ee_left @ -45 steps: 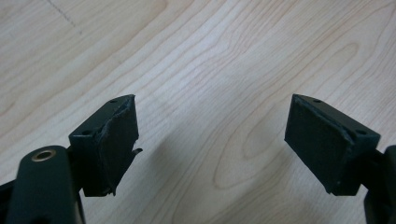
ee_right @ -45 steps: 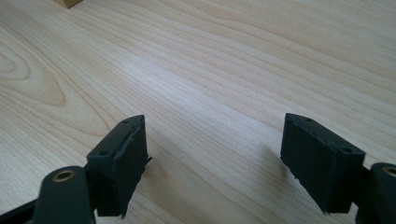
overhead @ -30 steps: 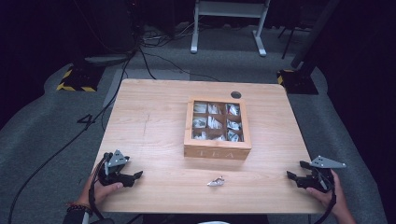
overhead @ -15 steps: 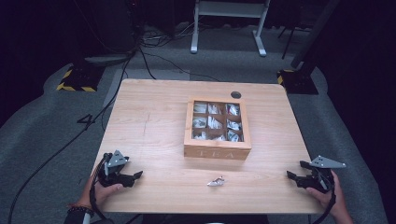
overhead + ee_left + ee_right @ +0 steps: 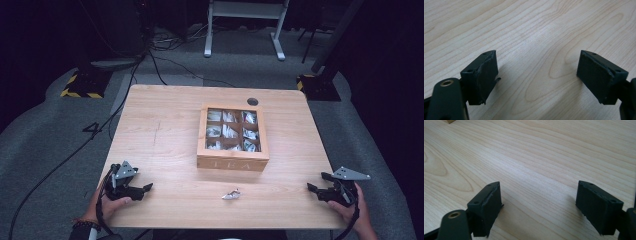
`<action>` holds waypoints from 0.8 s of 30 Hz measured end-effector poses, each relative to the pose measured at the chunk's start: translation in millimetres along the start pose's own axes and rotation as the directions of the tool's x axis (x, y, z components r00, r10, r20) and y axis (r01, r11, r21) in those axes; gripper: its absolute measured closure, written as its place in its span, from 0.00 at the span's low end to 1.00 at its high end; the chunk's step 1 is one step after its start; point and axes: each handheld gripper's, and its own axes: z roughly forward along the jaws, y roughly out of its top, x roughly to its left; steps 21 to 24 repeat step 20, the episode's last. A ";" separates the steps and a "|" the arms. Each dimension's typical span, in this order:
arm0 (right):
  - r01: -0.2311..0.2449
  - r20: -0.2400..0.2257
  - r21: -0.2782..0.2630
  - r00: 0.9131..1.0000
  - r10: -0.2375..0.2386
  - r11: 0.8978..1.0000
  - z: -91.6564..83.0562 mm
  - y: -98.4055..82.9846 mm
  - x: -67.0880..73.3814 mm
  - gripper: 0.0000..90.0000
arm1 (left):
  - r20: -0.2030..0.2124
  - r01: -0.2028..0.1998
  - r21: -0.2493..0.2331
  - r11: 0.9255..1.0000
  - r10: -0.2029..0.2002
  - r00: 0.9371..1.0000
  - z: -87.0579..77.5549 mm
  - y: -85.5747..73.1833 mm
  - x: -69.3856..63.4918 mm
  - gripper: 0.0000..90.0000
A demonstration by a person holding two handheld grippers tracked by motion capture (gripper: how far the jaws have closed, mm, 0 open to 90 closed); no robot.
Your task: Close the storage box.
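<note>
A wooden tea box (image 5: 232, 137) with a glass lid stands right of the table's middle, its compartments holding pale tea bags. A small silvery packet (image 5: 231, 194) lies loose on the table (image 5: 160, 130) in front of the box. My left gripper (image 5: 146, 188) rests at the front left corner, held in a hand, its jaws wide apart over bare wood (image 5: 536, 75) with nothing between them. At the front right edge my right gripper (image 5: 314, 189) is held the same way, open and empty (image 5: 539, 202).
A round cable hole (image 5: 252, 101) sits near the table's far edge behind the box. Cables (image 5: 150, 60) and yellow-black stand feet (image 5: 80, 85) lie on the grey floor beyond the table. A white frame (image 5: 245, 20) stands at the back.
</note>
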 end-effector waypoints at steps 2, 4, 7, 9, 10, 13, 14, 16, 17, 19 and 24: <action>-0.001 0.001 0.000 1.000 0.001 1.000 0.0 0.0 0.0 0.23 | 0.000 -0.001 -0.001 1.000 0.001 1.000 0.1 0.0 0.0 0.20; -0.001 0.001 0.000 1.000 0.001 1.000 0.0 0.0 -0.1 0.23 | 0.000 0.000 0.000 1.000 0.000 1.000 0.0 0.0 0.0 0.20; -0.002 0.001 0.000 1.000 0.002 1.000 0.0 0.0 -0.1 0.23 | 0.001 0.001 0.000 1.000 -0.001 1.000 0.0 0.0 0.0 0.20; -0.002 0.001 0.000 1.000 0.002 1.000 0.0 0.0 -0.2 0.23 | 0.001 -0.001 0.001 1.000 0.001 1.000 -0.1 0.0 0.2 0.20; -0.003 0.001 0.000 1.000 0.003 1.000 0.0 0.0 -0.2 0.23 | 0.001 0.001 0.000 1.000 -0.001 1.000 0.0 0.0 0.1 0.20; -0.004 -0.001 0.000 1.000 0.004 1.000 0.0 0.0 -0.3 0.23 | 0.001 0.000 0.001 1.000 0.000 1.000 0.0 0.0 0.1 0.20; -0.003 -0.001 0.000 1.000 0.003 1.000 0.0 0.0 -0.4 0.23 | 0.001 0.001 0.000 1.000 -0.001 1.000 0.0 0.0 0.1 0.20; -0.003 -0.001 0.000 1.000 0.003 1.000 0.0 0.0 -0.4 0.23 | 0.000 0.000 0.001 1.000 0.000 1.000 -0.1 0.1 0.3 0.20; -0.003 -0.001 0.000 1.000 0.003 1.000 0.0 0.0 -0.5 0.23 | 0.002 0.004 0.000 1.000 -0.004 1.000 0.1 0.1 0.2 0.20; -0.002 -0.003 0.000 1.000 0.002 1.000 -0.1 -0.1 -0.7 0.23 | 0.000 0.006 0.000 1.000 -0.006 1.000 0.1 0.1 0.2 0.20; -0.003 -0.004 0.000 1.000 0.003 1.000 -0.1 -0.1 -0.9 0.24 | 0.000 0.006 0.000 1.000 -0.006 1.000 0.1 0.1 0.3 0.20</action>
